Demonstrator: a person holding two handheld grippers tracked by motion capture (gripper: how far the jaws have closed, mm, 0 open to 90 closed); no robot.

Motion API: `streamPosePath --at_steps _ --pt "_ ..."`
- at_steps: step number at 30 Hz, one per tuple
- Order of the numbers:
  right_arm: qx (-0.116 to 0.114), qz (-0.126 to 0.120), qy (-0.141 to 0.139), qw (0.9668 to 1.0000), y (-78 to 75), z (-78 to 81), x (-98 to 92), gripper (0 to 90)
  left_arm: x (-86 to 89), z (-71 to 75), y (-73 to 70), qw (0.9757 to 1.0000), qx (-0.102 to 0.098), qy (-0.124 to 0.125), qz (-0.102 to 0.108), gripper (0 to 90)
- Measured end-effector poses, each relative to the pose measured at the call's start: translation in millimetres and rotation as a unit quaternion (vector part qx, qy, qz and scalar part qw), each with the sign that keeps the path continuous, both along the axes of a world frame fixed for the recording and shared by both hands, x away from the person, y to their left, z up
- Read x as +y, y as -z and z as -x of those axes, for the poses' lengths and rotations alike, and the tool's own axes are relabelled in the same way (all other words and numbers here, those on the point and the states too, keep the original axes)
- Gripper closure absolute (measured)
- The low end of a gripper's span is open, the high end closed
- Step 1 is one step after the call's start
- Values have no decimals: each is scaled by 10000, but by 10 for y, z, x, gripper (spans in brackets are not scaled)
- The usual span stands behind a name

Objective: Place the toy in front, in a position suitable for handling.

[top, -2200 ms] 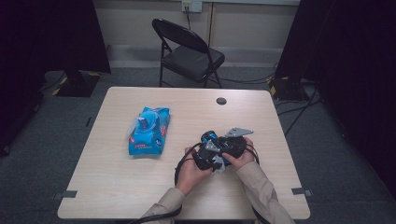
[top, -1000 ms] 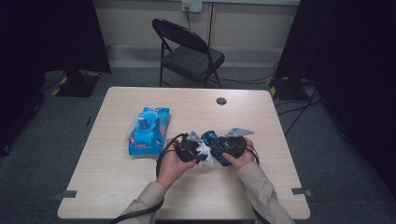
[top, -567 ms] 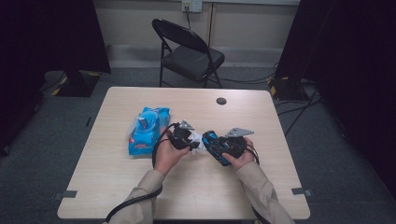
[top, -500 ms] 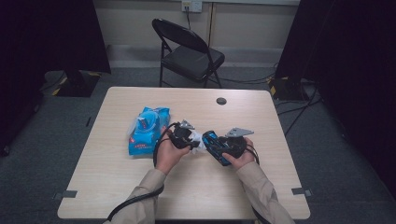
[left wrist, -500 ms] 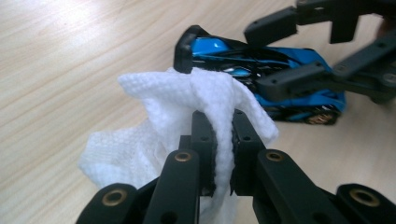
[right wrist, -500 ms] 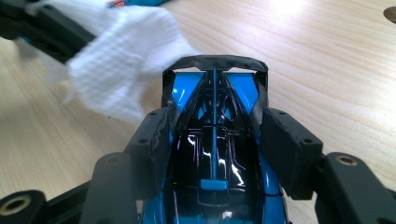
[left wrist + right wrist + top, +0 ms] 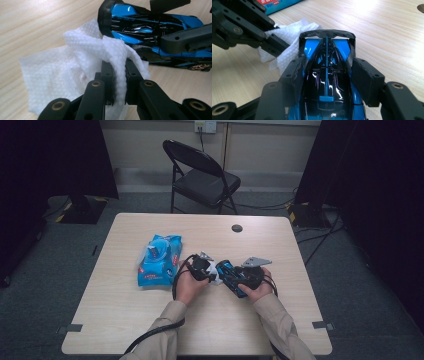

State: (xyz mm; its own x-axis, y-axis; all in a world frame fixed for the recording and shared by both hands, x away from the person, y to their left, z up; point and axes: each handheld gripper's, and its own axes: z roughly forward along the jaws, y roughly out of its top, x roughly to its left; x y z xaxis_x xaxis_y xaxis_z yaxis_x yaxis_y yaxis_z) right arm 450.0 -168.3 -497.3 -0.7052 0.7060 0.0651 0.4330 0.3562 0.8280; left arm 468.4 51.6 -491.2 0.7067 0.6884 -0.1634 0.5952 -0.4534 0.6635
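1. High view: a person seated at the near edge of a light wooden desk (image 7: 125, 320) holds a gripper in each hand near the desk's middle. The left gripper (image 7: 206, 269) pinches a white wipe (image 7: 215, 276); the right gripper (image 7: 239, 279) clasps a blue and black toy car (image 7: 229, 272), its nose toward the left gripper. A blue pack of wet wipes (image 7: 159, 260) lies left of the hands, toward the left edge. A round black grommet (image 7: 237, 228) sits near the far edge, and a black folding chair (image 7: 202, 175) stands beyond the desk.

2. Left gripper view: the jaws stand almost together, clamped on a bunched fold of the wipe (image 7: 75, 67), the rest of which spreads over the desktop. The toy car (image 7: 150, 27) lies just beyond, with the wipe touching its side.

3. Right gripper view: the jaws, partly open, press against both sides of the toy car (image 7: 327, 85), whose rear wing points away from the camera. The left gripper (image 7: 284, 48) holds the wipe (image 7: 289, 42) against the car's left flank, and the wet wipes pack (image 7: 277, 5) lies at the far left.
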Motion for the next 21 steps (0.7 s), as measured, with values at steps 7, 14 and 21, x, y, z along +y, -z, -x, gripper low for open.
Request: streamPosePath --at_steps 7,14,21 --pt "5 2 -2 10000 -1 -1 0 436 -34 24 -9 9999 51 95 -18 811" --pt "2 -3 -6 10000 1 -1 -2 436 -99 105 -7 9995 100 292 40 816" --pt "0 6 0 10000 -1 0 2 436 -230 221 -1 9984 126 550 105 817"
